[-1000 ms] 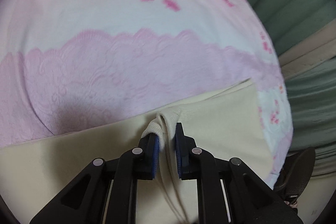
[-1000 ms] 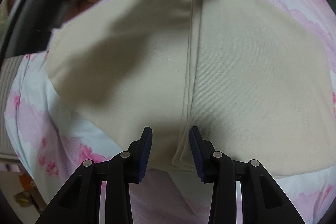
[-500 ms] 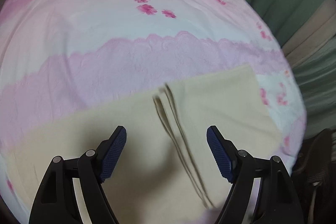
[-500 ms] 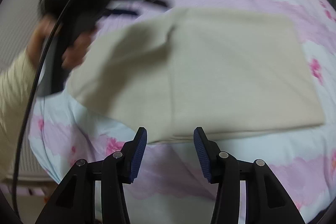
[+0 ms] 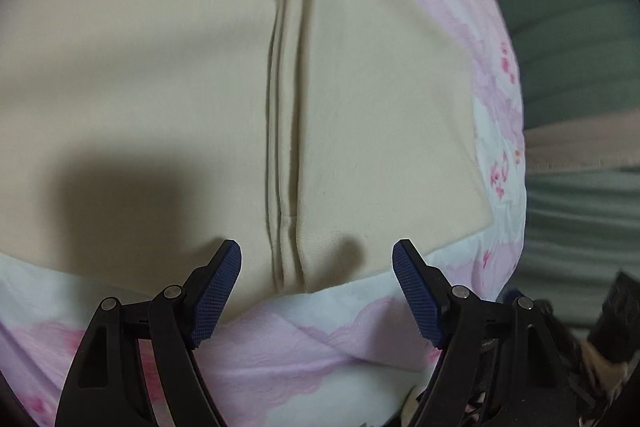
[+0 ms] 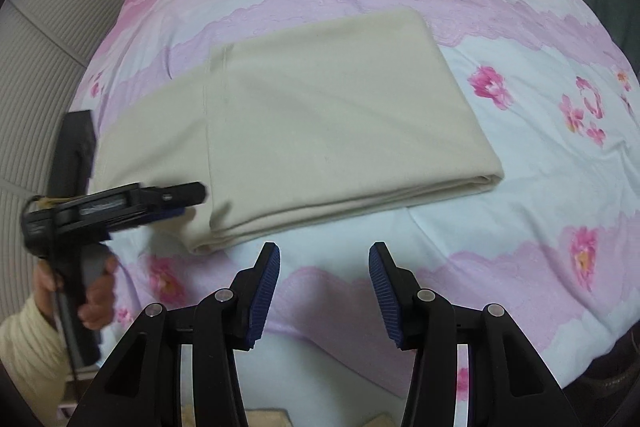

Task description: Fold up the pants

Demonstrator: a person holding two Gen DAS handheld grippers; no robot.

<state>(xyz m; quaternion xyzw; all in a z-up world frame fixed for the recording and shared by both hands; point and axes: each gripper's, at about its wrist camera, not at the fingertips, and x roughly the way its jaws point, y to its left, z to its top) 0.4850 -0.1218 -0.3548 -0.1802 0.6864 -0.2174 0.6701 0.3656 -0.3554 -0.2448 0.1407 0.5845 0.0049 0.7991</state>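
The cream pants (image 6: 320, 115) lie folded flat on the pink flowered bedspread (image 6: 520, 187). In the left wrist view the pants (image 5: 380, 87) fill the frame, with a layered edge (image 5: 286, 147) running away from me. My left gripper (image 5: 318, 259) is open and empty, just at the near edge of the pants. It also shows in the right wrist view (image 6: 176, 199), at the left near corner of the pants. My right gripper (image 6: 324, 267) is open and empty, a little short of the pants' near edge.
The bedspread (image 5: 320, 347) drops off at the bed's near edge. Green curtains (image 5: 580, 67) hang on the right. A ribbed white wall panel (image 6: 36, 87) stands on the left. A dark object (image 5: 616, 315) sits at the lower right.
My left gripper let go of the pants' edge, opened wide and swung round to the near edge. My right gripper opened wider and drew back from the pants.
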